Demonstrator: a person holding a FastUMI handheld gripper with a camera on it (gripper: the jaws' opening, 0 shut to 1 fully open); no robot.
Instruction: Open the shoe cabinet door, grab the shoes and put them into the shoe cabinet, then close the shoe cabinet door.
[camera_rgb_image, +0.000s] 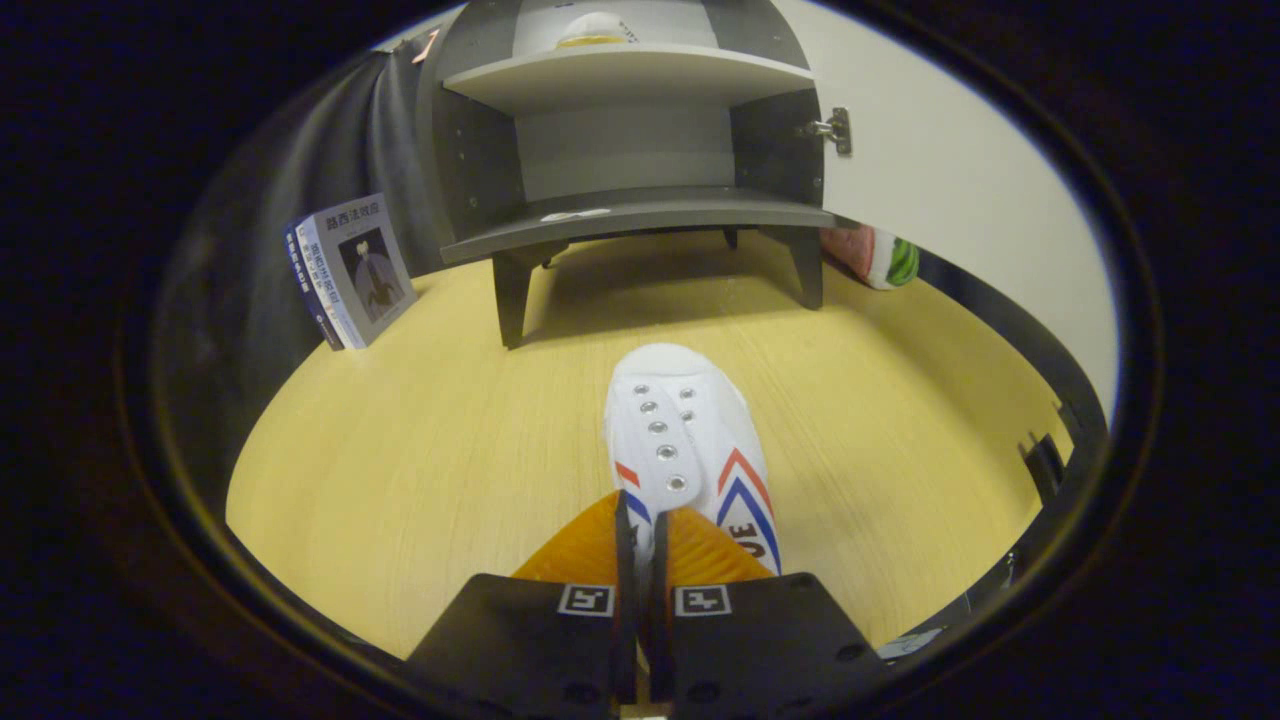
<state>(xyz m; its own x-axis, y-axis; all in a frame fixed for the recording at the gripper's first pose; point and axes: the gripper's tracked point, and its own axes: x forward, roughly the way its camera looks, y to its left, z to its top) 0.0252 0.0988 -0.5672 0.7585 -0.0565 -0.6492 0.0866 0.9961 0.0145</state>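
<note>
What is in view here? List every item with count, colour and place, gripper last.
Shoe: one, white with red and blue stripes, held at its near end between the fingers, toe pointing at the cabinet.
Shoe cabinet: one, dark grey, beyond the shoe, standing on legs, lower shelf bare.
Cabinet door: one, pale, swung open to the cabinet's right.
Second shoe: one, white, on the cabinet's upper shelf.
Books: a few, blue and grey, upright left of the cabinet.
Table: one, yellow wood.
Gripper: one, fingers shut on the shoe.

White shoe (690, 440) (red and blue chevrons), dark grey cabinet (630, 215), pale yellow wood-grain table (420, 440)
</note>
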